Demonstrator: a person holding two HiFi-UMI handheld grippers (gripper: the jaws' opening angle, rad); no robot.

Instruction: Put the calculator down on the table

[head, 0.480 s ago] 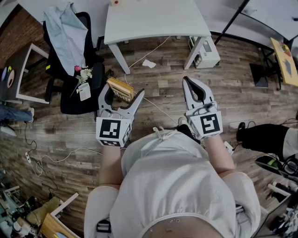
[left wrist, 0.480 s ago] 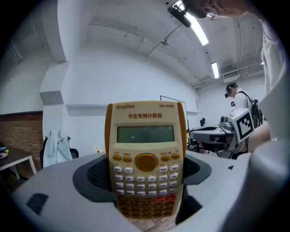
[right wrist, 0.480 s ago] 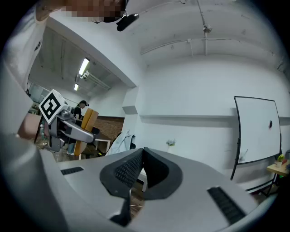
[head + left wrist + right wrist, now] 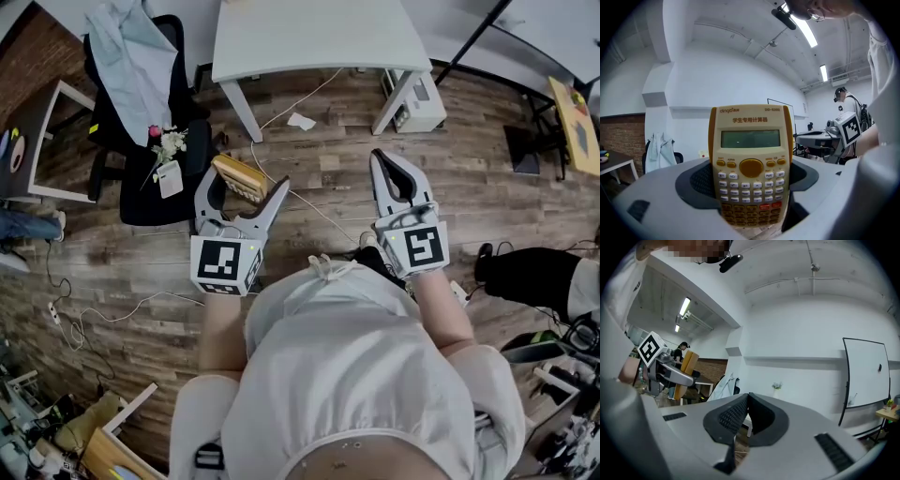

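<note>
An orange and cream calculator (image 4: pixel 751 140) stands upright between the jaws of my left gripper (image 4: pixel 751 192), keys and screen facing the camera. In the head view the left gripper (image 4: pixel 246 184) is held above the wooden floor, shut on the calculator (image 4: pixel 234 175). My right gripper (image 4: pixel 379 157) hovers level to its right, apart from it, jaws closed tip to tip with nothing in them. In the right gripper view its pads (image 4: pixel 736 413) meet. The white table (image 4: pixel 309 42) stands ahead, beyond both grippers.
A black chair (image 4: pixel 141 202) draped with a pale jacket (image 4: pixel 131 66) stands at the left, with a small bunch of flowers (image 4: pixel 169 143) on it. A white box (image 4: pixel 419 101) sits under the table's right end. Cables and a paper scrap (image 4: pixel 300 121) lie on the floor.
</note>
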